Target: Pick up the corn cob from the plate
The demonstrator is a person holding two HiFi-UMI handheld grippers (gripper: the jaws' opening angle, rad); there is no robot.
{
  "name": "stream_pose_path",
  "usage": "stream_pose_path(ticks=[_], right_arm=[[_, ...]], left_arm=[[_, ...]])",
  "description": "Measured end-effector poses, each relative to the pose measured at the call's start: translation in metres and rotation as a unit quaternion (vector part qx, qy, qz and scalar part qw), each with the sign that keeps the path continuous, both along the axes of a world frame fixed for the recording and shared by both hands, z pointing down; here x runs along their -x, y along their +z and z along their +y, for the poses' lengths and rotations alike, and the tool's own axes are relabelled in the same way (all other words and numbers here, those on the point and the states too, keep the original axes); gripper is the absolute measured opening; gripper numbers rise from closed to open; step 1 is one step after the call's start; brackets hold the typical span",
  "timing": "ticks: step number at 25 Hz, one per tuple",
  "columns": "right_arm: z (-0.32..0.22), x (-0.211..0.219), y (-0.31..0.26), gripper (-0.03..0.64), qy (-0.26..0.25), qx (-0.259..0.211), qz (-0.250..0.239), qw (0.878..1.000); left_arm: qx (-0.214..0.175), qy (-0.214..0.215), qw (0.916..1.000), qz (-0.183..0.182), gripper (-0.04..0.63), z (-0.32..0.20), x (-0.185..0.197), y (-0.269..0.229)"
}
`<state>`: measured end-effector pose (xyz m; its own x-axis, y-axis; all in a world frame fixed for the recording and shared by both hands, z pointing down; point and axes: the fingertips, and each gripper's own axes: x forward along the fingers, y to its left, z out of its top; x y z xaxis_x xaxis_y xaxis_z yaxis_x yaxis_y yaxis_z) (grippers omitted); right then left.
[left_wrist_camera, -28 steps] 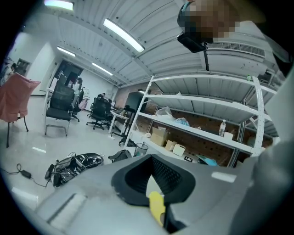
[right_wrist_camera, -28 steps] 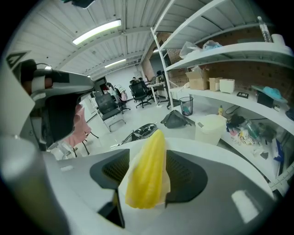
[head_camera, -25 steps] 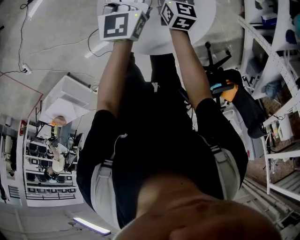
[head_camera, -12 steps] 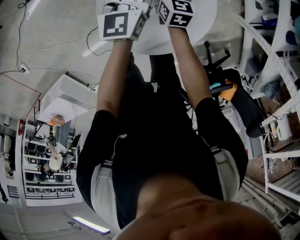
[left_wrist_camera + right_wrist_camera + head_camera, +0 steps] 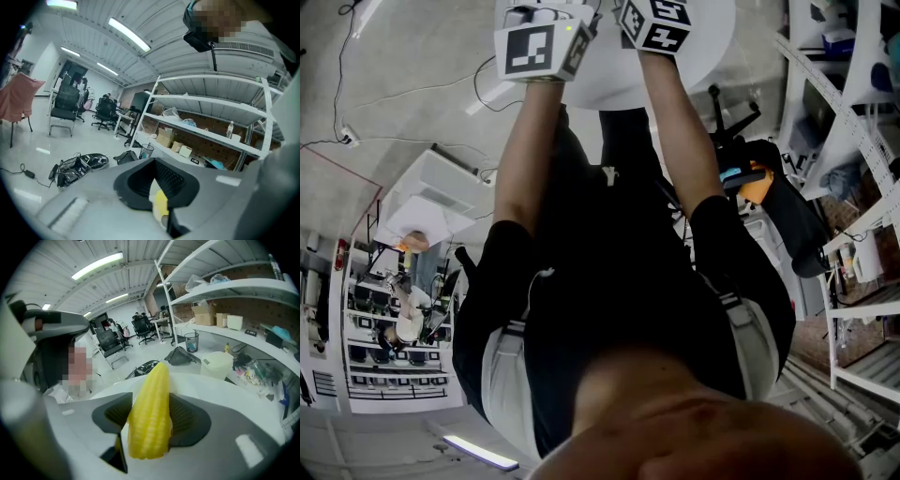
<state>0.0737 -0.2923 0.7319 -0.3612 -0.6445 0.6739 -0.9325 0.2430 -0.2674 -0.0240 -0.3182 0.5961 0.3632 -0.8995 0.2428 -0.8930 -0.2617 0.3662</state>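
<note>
The right gripper (image 5: 150, 414), whose jaws have just been closing, is seen pinching the corn cob (image 5: 149, 427) lengthwise above a white table (image 5: 225, 392). The left gripper (image 5: 158, 190) is held narrowly parted; a yellow sliver in its gap cannot be identified. Cluttered shelves (image 5: 234, 289) are seen beyond.

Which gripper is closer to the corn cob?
Right. The corn cob stands between the right gripper's jaws, which have just been closing; the left gripper hangs alongside, seeing only a yellow sliver past its jaws.
</note>
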Motion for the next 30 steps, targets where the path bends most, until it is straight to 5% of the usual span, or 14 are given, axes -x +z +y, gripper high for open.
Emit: stream_pose_path(ticks=[30], right_arm=[[0.016,-0.018,-0.023,0.247,0.022,-0.016,-0.034,0.999]], left_arm=[[0.001,-0.01,0.9999,-0.012,0.0,0.02,0.019,-0.013]])
